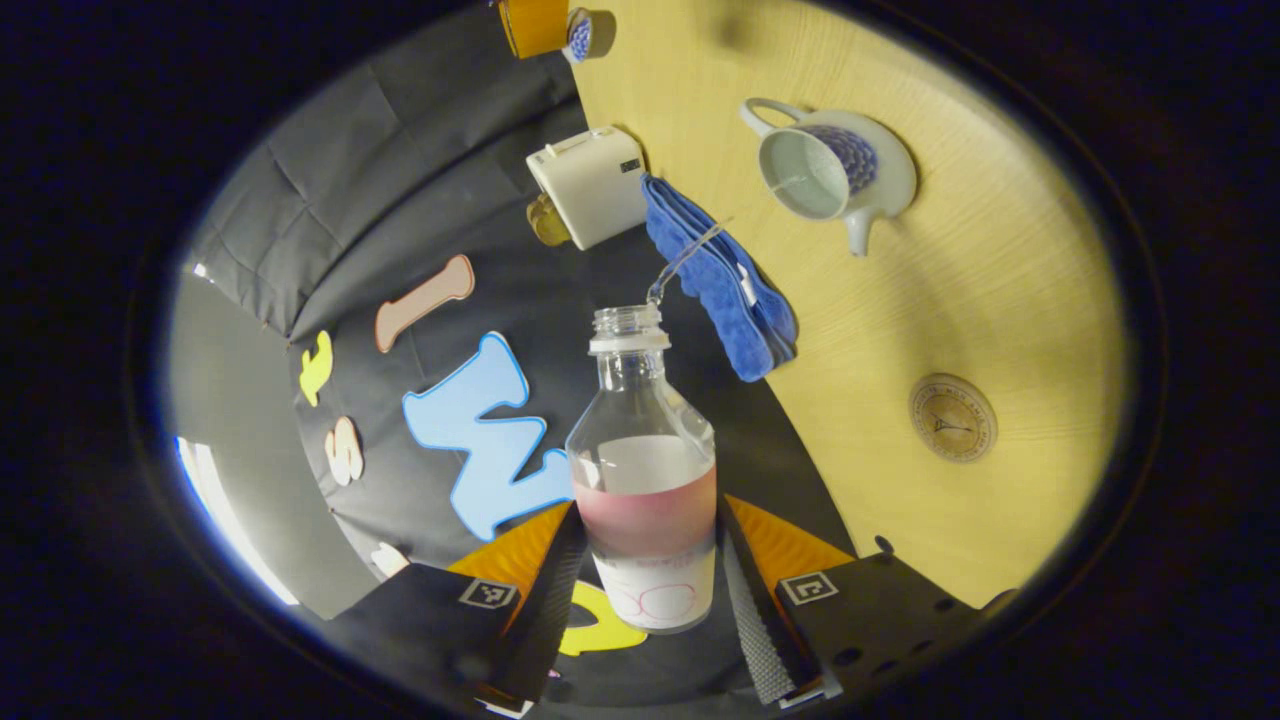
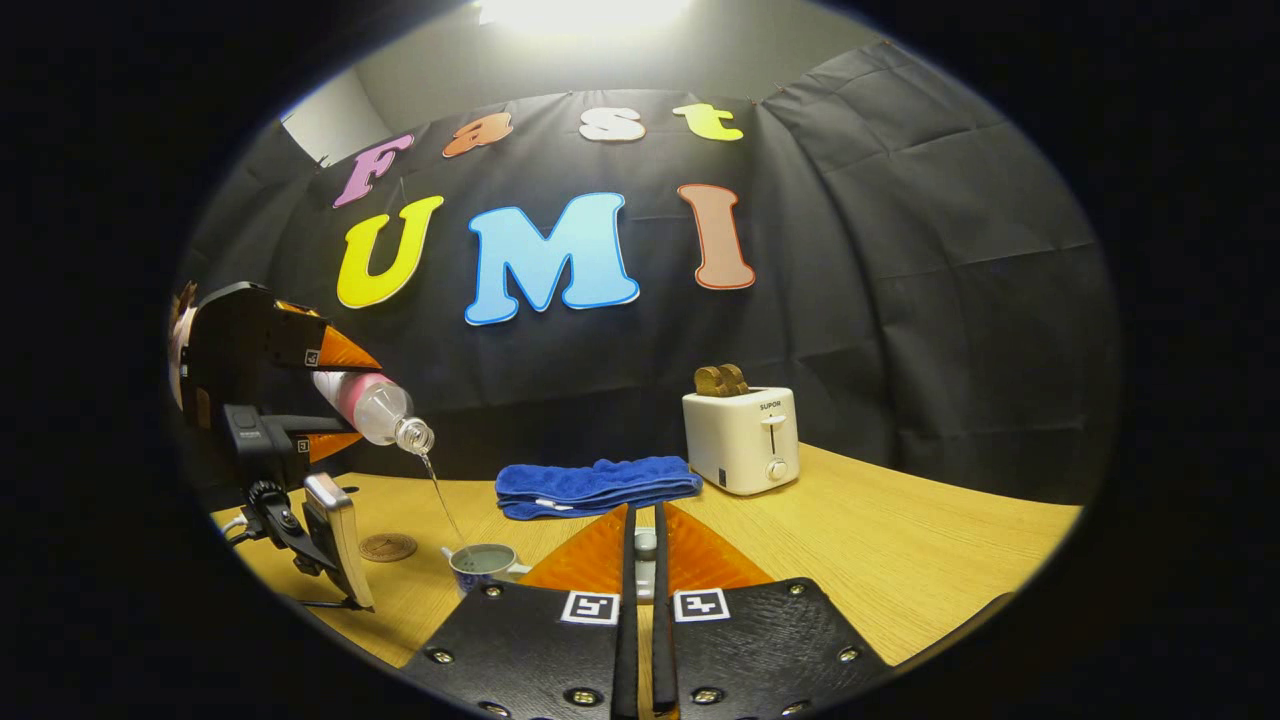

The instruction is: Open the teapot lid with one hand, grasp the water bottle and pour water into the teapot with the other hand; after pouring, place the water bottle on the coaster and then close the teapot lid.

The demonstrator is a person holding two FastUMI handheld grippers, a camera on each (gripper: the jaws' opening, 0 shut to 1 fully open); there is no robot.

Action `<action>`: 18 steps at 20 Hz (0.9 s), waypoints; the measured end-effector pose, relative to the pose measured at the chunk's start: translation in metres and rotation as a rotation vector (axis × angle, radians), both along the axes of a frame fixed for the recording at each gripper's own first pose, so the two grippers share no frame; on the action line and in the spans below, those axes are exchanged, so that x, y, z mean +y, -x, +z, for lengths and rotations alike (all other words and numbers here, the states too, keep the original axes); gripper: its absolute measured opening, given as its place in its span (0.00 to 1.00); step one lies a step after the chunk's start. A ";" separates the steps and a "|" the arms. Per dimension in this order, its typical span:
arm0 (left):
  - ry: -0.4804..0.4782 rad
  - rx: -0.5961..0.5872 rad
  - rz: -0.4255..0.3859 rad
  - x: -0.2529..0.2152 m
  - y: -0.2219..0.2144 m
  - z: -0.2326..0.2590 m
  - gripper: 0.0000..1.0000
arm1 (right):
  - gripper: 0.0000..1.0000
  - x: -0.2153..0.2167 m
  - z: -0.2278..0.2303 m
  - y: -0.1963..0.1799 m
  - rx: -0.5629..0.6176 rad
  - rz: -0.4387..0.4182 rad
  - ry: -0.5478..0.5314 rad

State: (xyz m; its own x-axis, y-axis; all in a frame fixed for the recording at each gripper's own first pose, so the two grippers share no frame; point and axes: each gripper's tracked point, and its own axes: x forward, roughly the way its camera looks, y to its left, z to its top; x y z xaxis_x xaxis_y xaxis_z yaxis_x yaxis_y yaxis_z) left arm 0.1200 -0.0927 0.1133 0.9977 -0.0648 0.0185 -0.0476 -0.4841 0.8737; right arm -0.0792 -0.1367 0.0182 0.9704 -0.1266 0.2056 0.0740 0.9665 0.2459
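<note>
While tipped, water bottle (image 1: 645,470) half-full.

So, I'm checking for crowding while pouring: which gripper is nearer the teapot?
Right, probably. The right gripper, pinching the lid, sits low beside the teapot, just left of its fingers. The left gripper hangs well above, tilting the water bottle over it.

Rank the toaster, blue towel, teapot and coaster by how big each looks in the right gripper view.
1. Blue towel and toaster: similar in area, towel wider, toaster taller; too close to rank.
2. Teapot, partly hidden behind the right hand-held gripper.
3. Coaster, smallest.
</note>
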 end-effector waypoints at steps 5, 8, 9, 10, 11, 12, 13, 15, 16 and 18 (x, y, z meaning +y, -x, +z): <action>-0.028 -0.006 -0.003 -0.002 0.001 0.001 0.86 | 0.06 -0.001 0.000 0.000 -0.001 -0.002 -0.001; -0.048 -0.008 -0.003 -0.002 0.001 0.003 0.80 | 0.05 -0.001 0.001 0.001 -0.003 -0.001 -0.002; -0.052 -0.007 -0.003 -0.003 0.002 0.003 0.83 | 0.05 -0.001 0.000 0.001 -0.003 0.000 -0.002; -0.059 -0.006 -0.003 -0.003 0.002 0.003 0.86 | 0.06 -0.001 0.000 0.001 -0.005 0.000 -0.002; -0.067 -0.007 -0.003 -0.005 0.002 0.002 0.87 | 0.06 -0.001 0.000 0.001 -0.006 0.000 -0.002; -0.078 -0.009 -0.004 -0.005 0.001 0.003 0.87 | 0.06 -0.001 0.001 0.001 -0.007 0.000 -0.003; -0.087 -0.010 -0.007 -0.008 -0.001 0.002 0.87 | 0.06 -0.001 0.000 0.001 -0.007 0.000 -0.003; -0.105 -0.011 -0.012 -0.010 -0.002 0.002 0.86 | 0.06 0.000 0.000 0.001 -0.006 0.001 -0.003; -0.113 -0.010 -0.014 -0.011 -0.001 0.002 0.86 | 0.06 -0.001 0.001 0.001 -0.006 0.001 -0.003; -0.123 -0.008 -0.013 -0.013 0.000 0.001 0.86 | 0.06 -0.001 0.001 0.002 -0.006 0.001 -0.004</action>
State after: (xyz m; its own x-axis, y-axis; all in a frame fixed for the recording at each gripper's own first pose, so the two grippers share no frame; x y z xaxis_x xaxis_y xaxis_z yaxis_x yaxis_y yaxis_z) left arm 0.1201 -0.1054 0.1140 0.9966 -0.0800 0.0173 -0.0611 -0.5870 0.8073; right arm -0.0808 -0.1378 0.0187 0.9693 -0.1266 0.2109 0.0716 0.9655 0.2503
